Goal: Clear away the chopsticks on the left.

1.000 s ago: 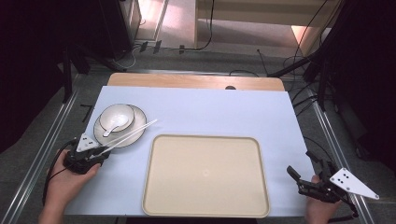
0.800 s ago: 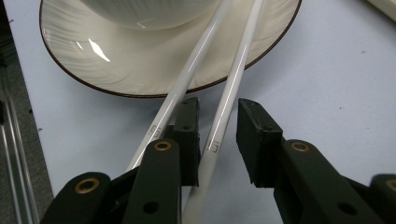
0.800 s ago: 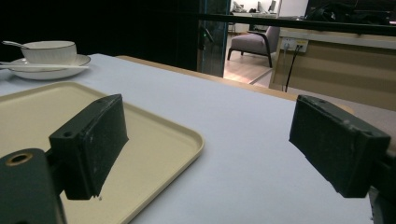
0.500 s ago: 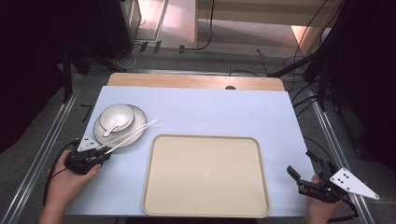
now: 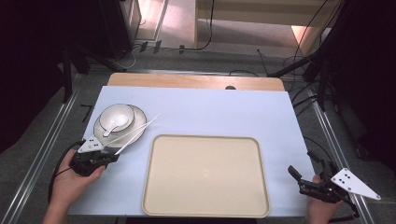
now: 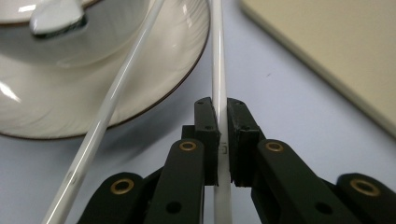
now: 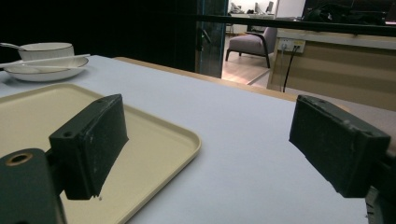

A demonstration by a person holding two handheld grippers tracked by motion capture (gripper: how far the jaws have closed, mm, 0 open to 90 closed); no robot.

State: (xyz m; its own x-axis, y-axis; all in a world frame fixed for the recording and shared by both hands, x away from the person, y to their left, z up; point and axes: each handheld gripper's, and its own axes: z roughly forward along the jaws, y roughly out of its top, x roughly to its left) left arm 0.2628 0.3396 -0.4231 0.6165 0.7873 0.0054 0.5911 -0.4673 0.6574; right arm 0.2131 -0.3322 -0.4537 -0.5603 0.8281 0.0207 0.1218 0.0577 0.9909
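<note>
Since the earlier frame, left gripper (image 5: pixel 113 156) has nudged in toward the plate (image 5: pixel 138 116) and its jaws have just been closing; now they're clenched on one chopstick (image 6: pixel 217 84), pads pressing both sides. That chopstick sits left of centre in the high view, lying from the plate rim down to the worktop (image 5: pixel 210 112). Second chopstick (image 6: pixel 116 98) lies loose beside it. Right gripper (image 5: pixel 295 178) sits lower right, jaws wide apart, grasping nothing, next to the tray (image 5: pixel 205 175).
</note>
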